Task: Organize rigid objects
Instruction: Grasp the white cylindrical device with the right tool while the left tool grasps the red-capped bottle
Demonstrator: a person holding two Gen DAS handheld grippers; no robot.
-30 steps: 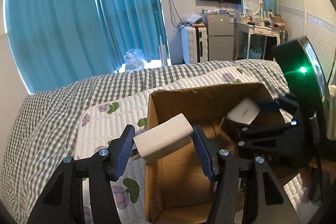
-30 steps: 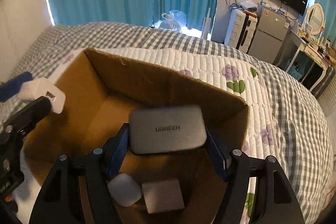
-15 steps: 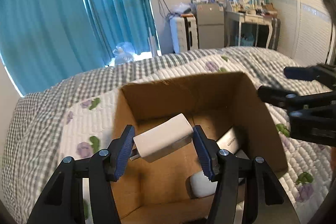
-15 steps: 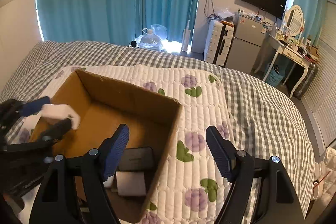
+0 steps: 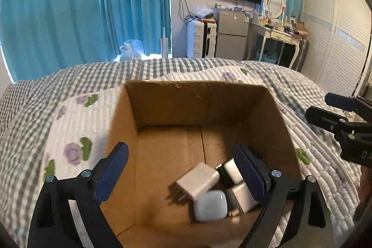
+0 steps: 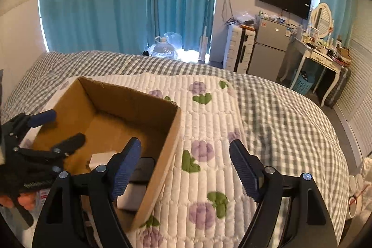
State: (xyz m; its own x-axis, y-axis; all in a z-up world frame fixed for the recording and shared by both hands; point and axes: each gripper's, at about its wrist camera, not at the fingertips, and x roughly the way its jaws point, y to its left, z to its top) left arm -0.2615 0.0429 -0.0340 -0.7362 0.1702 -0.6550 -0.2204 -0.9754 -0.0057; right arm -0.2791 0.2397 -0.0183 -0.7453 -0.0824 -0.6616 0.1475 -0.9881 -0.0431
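- Left gripper [image 5: 181, 169]: jaws spread wide, nothing between the pads. It hangs over the open cardboard box [image 5: 197, 106], looking down into it.
- Right gripper [image 6: 186, 164]: jaws spread wide and empty. It sits outside the box, over the quilted bedspread [image 6: 209, 131]; its left finger overlaps the box's near right wall in the view.
- Location of the task's things: a white wall charger [image 5: 197, 181] lies on the box floor, toward the near right corner, touching a rounded white case [image 5: 210, 206] just in front of it.
- Further white blocks lie beside it against the right wall, partly hidden behind the left gripper's right finger. A dark flat device [image 6: 145, 166] shows in the right wrist view; its extent cannot be fully made out.
- Charger axis: long axis runs diagonally, prongs pointing toward the near left, body toward the far right.
- Governing relation: all visible items lie inside the box, below and slightly right of the left jaws. No loose item is visible on the bedspread in either view.
- Judgement: the placing step appears complete. The next move probably calls for either gripper to seek another item out of frame. The right gripper, already clear of the box, is the better placed to start.
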